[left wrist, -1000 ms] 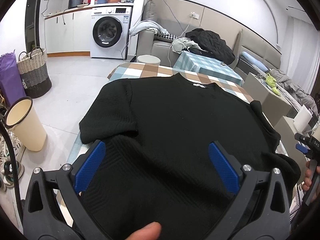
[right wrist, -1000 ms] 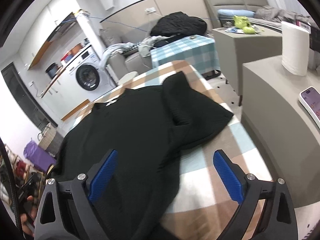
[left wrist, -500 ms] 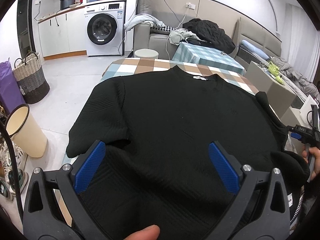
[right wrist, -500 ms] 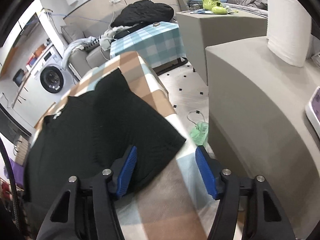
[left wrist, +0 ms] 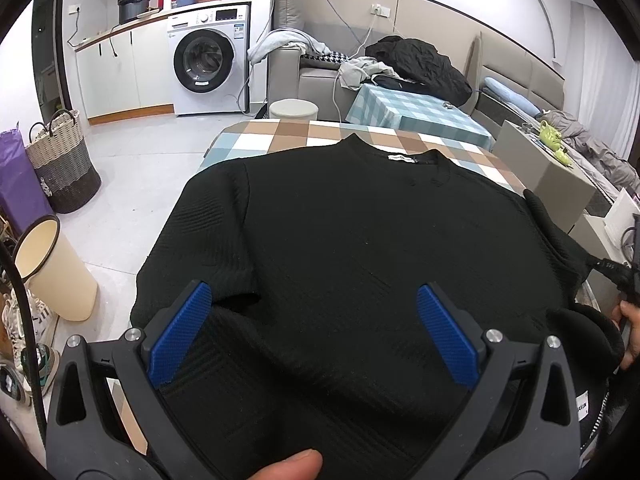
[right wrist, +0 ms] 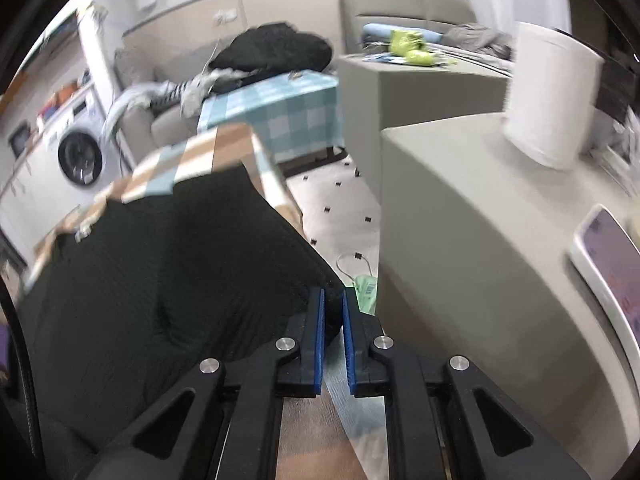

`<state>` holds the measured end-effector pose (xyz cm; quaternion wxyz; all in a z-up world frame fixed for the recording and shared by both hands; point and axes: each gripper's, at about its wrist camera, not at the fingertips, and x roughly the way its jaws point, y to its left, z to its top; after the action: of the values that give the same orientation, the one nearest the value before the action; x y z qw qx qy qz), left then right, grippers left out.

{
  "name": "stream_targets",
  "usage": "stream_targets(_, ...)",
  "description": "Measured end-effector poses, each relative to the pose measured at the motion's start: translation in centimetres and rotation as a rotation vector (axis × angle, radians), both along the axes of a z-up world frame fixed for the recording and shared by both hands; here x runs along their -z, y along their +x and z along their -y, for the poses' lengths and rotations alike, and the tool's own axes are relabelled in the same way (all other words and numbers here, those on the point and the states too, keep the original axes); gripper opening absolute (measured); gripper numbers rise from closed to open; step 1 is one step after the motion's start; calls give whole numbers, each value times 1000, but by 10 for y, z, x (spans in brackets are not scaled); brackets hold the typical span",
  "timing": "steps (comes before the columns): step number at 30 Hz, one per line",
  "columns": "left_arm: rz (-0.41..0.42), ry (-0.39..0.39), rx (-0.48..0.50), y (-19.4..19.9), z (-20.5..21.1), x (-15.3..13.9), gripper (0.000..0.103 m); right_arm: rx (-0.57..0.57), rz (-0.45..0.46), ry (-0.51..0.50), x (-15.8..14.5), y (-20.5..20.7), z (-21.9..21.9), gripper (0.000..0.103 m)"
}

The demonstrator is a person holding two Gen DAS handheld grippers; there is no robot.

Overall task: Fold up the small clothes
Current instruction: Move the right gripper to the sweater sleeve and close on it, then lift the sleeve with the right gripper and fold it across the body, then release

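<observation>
Your right gripper [right wrist: 331, 312] has the near sleeve; the body of the garment lies off to its left.

Its jaws have just been closing and now pinch the cuff edge of the black ribbed knit sweater [right wrist: 168, 280], which stretches away up and left over the checked brown-and-blue cloth-covered surface [right wrist: 200, 156]. Your left gripper [left wrist: 316, 336] hangs spread wide above the sweater's hem, holding nothing, collar straight ahead. I judge the sleeve should fold leftward, across the chest.

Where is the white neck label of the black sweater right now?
In the left wrist view the white neck label sits at the far edge of the black sweater, inside its collar, just before the checked tablecloth and well beyond the open left gripper.
</observation>
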<state>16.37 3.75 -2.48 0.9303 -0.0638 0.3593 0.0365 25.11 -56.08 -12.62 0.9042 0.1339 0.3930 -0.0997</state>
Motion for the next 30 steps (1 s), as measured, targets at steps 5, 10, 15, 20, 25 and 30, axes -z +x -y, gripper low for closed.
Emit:
stream_targets(5, 12, -6, 0, -5, -3, 0, 102, 55, 74, 118, -17, -13, 17, 8)
stream_targets(10, 24, -12, -13, -14, -10, -2, 102, 91, 134, 176, -43, -22, 16, 8)
stream_targets(15, 33, -32, -28, -23, -23, -1, 102, 83, 179, 192, -64, -32, 3, 8)
stream_targets(20, 50, -50, -31, -29, -29, -3, 102, -106, 223, 181, -94, -6, -48, 8)
stream_targets(25, 68, -47, -33, -37, -29, -10, 102, -423, 221, 192, -116, 21, -133, 8)
stream_targets(30, 68, -50, -44, -45, -32, -11, 102, -744, 95, 115, -104, 24, -222, 17)
